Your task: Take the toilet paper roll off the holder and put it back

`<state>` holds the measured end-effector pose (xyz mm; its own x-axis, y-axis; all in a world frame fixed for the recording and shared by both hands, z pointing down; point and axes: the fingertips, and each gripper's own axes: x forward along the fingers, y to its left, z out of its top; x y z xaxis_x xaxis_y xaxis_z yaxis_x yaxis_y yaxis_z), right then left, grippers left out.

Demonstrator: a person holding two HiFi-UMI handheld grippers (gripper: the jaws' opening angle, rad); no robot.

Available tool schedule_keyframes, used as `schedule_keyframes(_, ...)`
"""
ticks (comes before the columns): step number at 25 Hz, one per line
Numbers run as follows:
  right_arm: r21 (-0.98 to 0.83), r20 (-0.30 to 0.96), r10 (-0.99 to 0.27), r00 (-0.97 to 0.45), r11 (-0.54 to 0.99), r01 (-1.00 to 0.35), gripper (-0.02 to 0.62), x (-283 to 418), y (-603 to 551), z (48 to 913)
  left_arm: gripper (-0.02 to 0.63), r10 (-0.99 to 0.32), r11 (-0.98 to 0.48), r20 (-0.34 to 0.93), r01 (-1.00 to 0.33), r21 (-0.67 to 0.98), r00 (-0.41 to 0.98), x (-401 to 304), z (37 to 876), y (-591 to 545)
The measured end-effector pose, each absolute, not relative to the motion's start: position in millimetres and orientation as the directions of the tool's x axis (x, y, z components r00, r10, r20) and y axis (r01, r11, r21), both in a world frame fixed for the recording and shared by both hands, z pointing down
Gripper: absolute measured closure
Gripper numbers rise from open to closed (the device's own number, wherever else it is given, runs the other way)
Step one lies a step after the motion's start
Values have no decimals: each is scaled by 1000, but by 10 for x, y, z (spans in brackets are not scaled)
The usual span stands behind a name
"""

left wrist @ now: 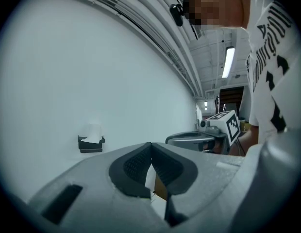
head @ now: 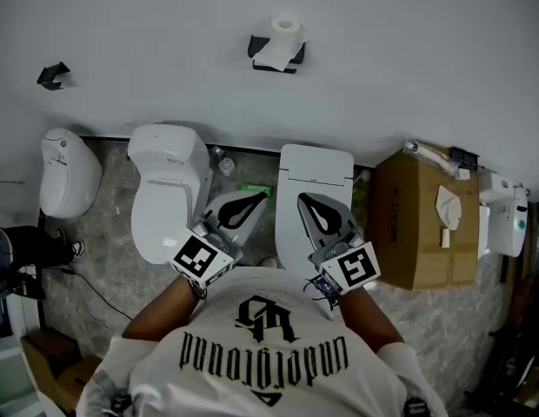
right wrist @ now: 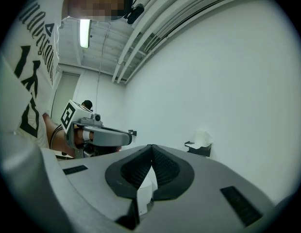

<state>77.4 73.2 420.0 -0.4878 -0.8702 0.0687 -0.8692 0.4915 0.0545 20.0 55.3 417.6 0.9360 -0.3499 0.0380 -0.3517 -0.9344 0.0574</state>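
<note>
A white toilet paper roll (head: 285, 29) stands on a black wall holder (head: 276, 56) high on the white wall, with a sheet hanging down. The same roll (left wrist: 93, 131) (right wrist: 203, 138) shows small and far off in both gripper views. My left gripper (head: 261, 199) and right gripper (head: 302, 200) are held close to my chest, well below the holder, tips pointing toward the wall. Both are shut with nothing between their jaws. The left gripper (left wrist: 151, 144) and the right gripper (right wrist: 151, 146) show their tips touching.
Two white toilets (head: 165, 189) (head: 311, 200) stand against the wall under the grippers, with a urinal (head: 68, 170) at the left. A cardboard box (head: 422, 220) sits at the right. A small black fitting (head: 52, 76) is on the wall at the left.
</note>
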Motion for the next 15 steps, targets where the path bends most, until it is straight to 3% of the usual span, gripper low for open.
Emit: schedule_keyframes(15, 10, 64, -850, -523, 525, -851, 583, 435, 891, 4246, 592, -367, -927, 43, -369, 68, 929, -70, 4221, 742)
